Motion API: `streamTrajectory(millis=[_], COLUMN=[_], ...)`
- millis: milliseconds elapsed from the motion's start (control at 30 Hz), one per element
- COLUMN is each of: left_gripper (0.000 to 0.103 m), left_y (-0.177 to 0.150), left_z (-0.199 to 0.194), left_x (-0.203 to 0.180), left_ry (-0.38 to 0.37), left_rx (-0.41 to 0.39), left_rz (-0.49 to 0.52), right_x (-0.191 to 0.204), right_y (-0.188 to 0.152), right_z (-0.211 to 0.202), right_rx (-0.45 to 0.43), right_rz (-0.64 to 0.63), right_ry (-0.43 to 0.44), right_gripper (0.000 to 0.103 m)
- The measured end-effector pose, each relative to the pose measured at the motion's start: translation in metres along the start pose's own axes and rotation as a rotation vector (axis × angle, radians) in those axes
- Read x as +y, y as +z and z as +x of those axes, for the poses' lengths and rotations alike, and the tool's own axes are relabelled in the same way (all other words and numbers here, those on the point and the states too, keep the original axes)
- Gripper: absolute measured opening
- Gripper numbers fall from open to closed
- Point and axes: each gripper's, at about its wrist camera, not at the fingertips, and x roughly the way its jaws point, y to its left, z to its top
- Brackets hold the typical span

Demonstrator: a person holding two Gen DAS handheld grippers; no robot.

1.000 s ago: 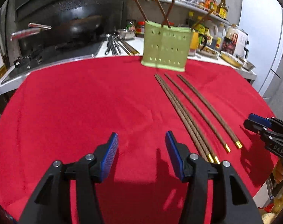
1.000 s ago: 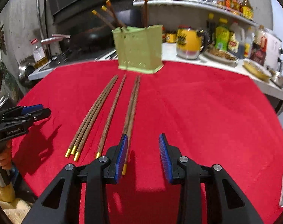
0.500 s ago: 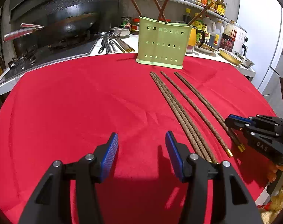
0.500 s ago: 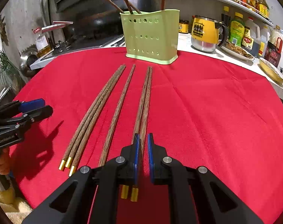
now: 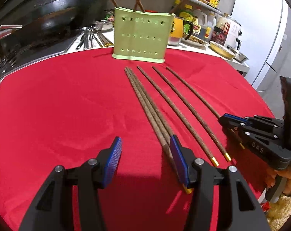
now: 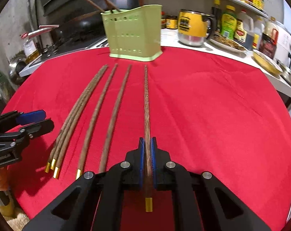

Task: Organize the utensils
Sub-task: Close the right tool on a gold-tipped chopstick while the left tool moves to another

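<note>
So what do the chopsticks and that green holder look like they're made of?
The chopstick clamped in the right gripper looks like dark wood: matte brown with a mottled grain. Its gold cap is shiny, probably metal or metallic paint. The green holder looks like moulded plastic: smooth, pale, evenly coloured, with rows of punched holes.

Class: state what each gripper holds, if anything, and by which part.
The right gripper pinches one chopstick near its gold-capped end, the cap behind its fingers. The left gripper is open, holding nothing.
</note>
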Motion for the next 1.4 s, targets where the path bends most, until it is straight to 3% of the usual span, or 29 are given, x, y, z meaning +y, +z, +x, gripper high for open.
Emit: streamTrajectory(millis=[367,667,800,900,967,1100,1267,1367,1400], left_gripper=[0.048,0.048,0.048,0.048,0.048,0.048,0.047,0.043,0.036], left_y=[0.003,0.004,0.009,0.009,0.009,0.006,0.003,0.001,0.001], left_z=[0.014,0.017,0.008,-0.005,-0.008,0.004,0.014,0.012,0.011], left_x=[-0.011,-0.017,0.014,0.032,0.032,0.012,-0.011,-0.008,-0.005], left_ry=[0.091,0.301,0.248,0.055,-0.005,0.001,0.122,0.173,0.186], left_rx=[0.057,0.074,0.053,0.041,0.032,0.057,0.080,0.086,0.084], left_rz=[0.016,0.160,0.052,-0.085,-0.110,-0.048,0.059,0.081,0.083], right_x=[-0.006,0.006,0.006,0.002,0.000,0.000,0.001,0.004,0.005], right_y=[-0.007,-0.004,-0.004,-0.003,-0.003,-0.004,-0.006,-0.006,-0.006], right_z=[-0.006,-0.003,-0.003,-0.005,-0.005,-0.005,-0.007,-0.006,-0.005], right_rx=[-0.006,0.001,0.003,0.000,0.000,0.001,0.002,0.003,0.006], right_rz=[0.021,-0.011,-0.004,0.010,0.019,0.024,0.013,0.001,-0.007], right_ry=[-0.003,0.017,0.018,0.011,0.008,0.002,-0.002,-0.010,-0.013], right_gripper=[0.008,0.011,0.011,0.011,0.011,0.011,0.011,0.011,0.011])
